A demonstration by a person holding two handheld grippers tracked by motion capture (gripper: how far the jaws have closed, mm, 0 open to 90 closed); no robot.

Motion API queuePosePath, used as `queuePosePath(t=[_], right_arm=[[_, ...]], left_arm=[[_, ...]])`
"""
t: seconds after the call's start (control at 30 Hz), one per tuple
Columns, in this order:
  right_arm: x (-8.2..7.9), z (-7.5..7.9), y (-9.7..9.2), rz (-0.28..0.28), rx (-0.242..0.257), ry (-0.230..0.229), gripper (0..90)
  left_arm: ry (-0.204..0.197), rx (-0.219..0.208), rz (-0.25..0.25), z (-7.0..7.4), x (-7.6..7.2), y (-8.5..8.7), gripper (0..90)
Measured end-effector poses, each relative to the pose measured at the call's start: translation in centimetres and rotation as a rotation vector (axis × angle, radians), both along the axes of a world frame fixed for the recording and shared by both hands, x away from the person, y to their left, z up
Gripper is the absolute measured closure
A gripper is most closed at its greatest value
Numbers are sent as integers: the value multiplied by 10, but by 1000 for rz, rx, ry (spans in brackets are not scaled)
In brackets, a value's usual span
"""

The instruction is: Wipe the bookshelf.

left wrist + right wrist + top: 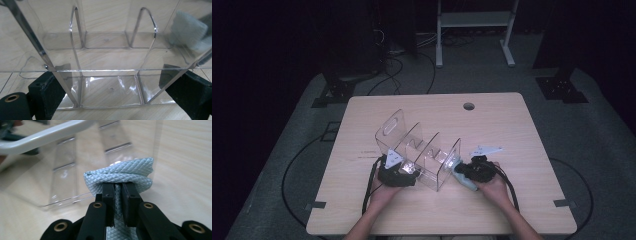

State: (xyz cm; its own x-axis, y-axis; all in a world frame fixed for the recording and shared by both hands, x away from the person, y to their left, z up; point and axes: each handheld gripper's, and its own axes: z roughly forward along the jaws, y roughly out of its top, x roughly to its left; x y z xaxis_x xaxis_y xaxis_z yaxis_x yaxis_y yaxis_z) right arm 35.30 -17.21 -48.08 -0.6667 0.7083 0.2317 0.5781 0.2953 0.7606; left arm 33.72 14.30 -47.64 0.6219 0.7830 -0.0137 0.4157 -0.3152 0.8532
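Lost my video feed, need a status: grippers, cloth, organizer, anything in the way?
Right gripper shut on folded blue cloth, beside clear organizer. Left gripper straddling organizer's near wall, grip unclear. Nothing blocking.

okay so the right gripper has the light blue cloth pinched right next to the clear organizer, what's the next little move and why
Probably press the folded light blue cloth onto the clear organizer end wall and begin wiping. The right gripper is shut on the cloth, which sits just beside that wall, while the left gripper straddles the organizer's near wall, apparently bracing it. Whether the cloth already touches the wall is unclear.
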Motion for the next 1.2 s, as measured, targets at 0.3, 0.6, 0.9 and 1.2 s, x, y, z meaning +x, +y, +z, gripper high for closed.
queuePosePath(t=[0.3, 0.6, 0.9, 1.2], right_arm=[[5, -11, -2, 11, -1, 36, 815], [17, 4, -12, -52, 39, 23, 816], [1, 61, -11, -26, 124, -135, 816], [-10, 57, -8, -11, 181, -129, 817]], left_arm=[[5, -4, 2, 1, 1, -1, 69], [6, -5, -3, 1, 1, 0, 67], [5, -5, 4, 1, 0, -1, 67], [3, -2, 8, 1, 0, -2, 68]])
